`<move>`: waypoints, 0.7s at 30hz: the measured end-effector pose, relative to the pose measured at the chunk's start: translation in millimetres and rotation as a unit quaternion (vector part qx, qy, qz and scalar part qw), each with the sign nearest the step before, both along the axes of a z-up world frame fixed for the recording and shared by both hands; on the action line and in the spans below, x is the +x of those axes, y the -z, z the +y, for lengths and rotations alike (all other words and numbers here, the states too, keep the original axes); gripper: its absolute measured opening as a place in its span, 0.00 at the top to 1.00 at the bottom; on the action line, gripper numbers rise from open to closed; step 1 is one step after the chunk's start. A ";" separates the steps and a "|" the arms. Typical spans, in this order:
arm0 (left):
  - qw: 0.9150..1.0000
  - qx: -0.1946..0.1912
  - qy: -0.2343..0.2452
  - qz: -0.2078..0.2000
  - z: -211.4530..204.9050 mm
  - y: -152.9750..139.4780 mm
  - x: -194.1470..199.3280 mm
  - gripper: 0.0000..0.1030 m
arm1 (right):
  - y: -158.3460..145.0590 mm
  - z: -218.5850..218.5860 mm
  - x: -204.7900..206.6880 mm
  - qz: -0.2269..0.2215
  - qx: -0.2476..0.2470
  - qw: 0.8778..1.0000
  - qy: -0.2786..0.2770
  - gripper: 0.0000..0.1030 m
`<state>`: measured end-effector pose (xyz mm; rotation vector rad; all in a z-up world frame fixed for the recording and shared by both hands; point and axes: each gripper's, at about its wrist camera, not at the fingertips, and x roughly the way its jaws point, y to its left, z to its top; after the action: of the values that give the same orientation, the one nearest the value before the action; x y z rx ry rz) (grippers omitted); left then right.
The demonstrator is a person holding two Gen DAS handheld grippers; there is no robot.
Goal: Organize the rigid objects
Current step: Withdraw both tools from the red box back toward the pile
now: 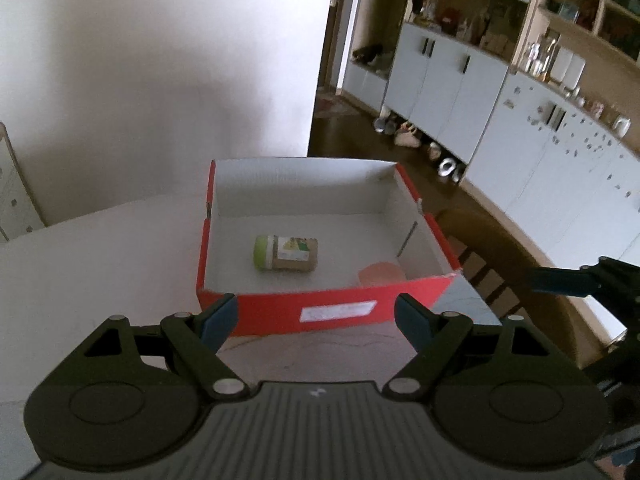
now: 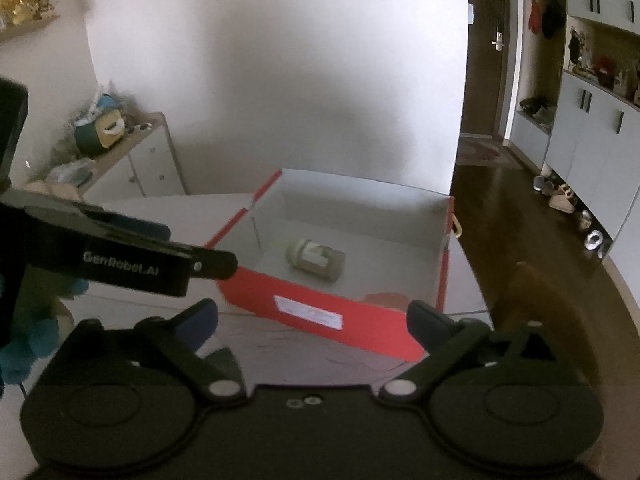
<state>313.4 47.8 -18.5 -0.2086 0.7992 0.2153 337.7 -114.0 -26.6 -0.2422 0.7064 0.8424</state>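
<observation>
Both claws, left claw [image 1: 316, 318] and right claw [image 2: 312, 322], hang released and empty above the counter [image 1: 100, 248]; jar [image 1: 286, 253] lies sideways inside red box [image 1: 340, 312], apparently already stowed there.

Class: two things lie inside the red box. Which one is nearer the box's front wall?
The pink round object, against the front right corner of the red box. The green-lidded jar lies on its side mid-floor.

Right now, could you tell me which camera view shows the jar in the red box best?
The left wrist view: the jar lies sharp, its green lid and label clear. The right wrist view shows it smaller and blurred.
</observation>
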 end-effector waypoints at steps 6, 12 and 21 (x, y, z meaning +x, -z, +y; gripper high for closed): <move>1.000 0.000 0.008 -0.029 -3.5 -1.4 -43.4 0.16 | 1.0 -4.1 -33.5 -0.009 0.017 1.000 -0.013 0.00; 0.997 0.034 0.026 -0.065 -8.5 1.3 -88.6 0.15 | 12.7 -9.0 -62.4 -0.001 0.021 1.000 0.001 0.00; 0.996 0.038 0.041 -0.062 -9.0 29.5 -147.1 0.15 | 33.0 -24.7 -104.6 -0.004 0.013 0.999 0.040 0.00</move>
<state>166.3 38.9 -48.1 -0.1158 0.6731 0.1528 233.1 -138.7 -59.6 -0.1921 0.6921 0.7741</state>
